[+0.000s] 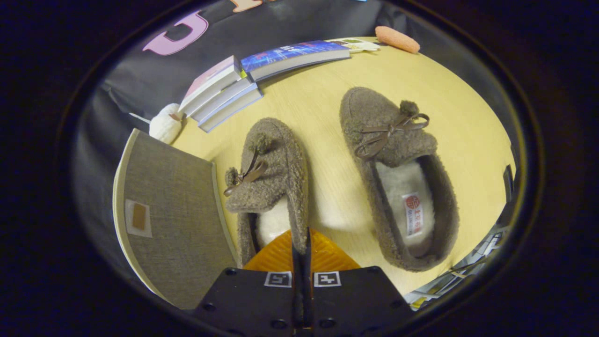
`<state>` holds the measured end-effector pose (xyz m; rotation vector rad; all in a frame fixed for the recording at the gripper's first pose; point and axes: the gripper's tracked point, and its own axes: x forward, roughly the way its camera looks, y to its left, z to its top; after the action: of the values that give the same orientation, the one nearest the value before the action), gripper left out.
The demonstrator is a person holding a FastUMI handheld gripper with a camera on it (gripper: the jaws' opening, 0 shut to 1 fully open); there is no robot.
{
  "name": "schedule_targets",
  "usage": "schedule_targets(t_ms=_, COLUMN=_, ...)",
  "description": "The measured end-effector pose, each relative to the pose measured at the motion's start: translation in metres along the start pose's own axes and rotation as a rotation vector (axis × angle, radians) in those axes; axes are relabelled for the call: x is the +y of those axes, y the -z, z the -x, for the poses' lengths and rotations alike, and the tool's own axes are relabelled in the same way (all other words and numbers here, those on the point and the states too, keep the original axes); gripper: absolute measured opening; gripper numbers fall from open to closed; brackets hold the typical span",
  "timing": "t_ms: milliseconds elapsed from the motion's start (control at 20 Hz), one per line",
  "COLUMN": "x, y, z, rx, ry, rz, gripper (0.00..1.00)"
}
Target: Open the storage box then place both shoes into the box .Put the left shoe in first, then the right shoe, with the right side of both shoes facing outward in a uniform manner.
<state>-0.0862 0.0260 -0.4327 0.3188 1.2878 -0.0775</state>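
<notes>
Storage box (178, 210), a stiff fabric-covered thing with its lid down, lies on the worktop (458, 121) just beside the left shoe. Both shoes are fuzzy brown slippers, likely light and soft, so a wall would fold under a pinch; the collar edge looks the best hold. The right shoe (398, 178) rests flat, apart from the fingers. The left shoe (269, 182) is tilted onto its side, and the gripper (302, 248) is closed narrow on its collar wall.
</notes>
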Motion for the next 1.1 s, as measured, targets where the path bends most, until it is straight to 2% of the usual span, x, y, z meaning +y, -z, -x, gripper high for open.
schedule_targets(t_ms=400, x=0.039, y=-0.029, z=0.045, rx=-0.071, ry=-0.128, rz=-0.075, gripper=0.03)
schedule_targets(t_ms=800, x=0.135, y=-0.079, z=0.134, rx=-0.228, ry=-0.295, rz=0.035, gripper=0.03)
schedule_targets(t_ms=1100, x=0.218, y=-0.045, z=0.156, rx=-0.176, ry=-0.431, rz=0.133, gripper=0.03)
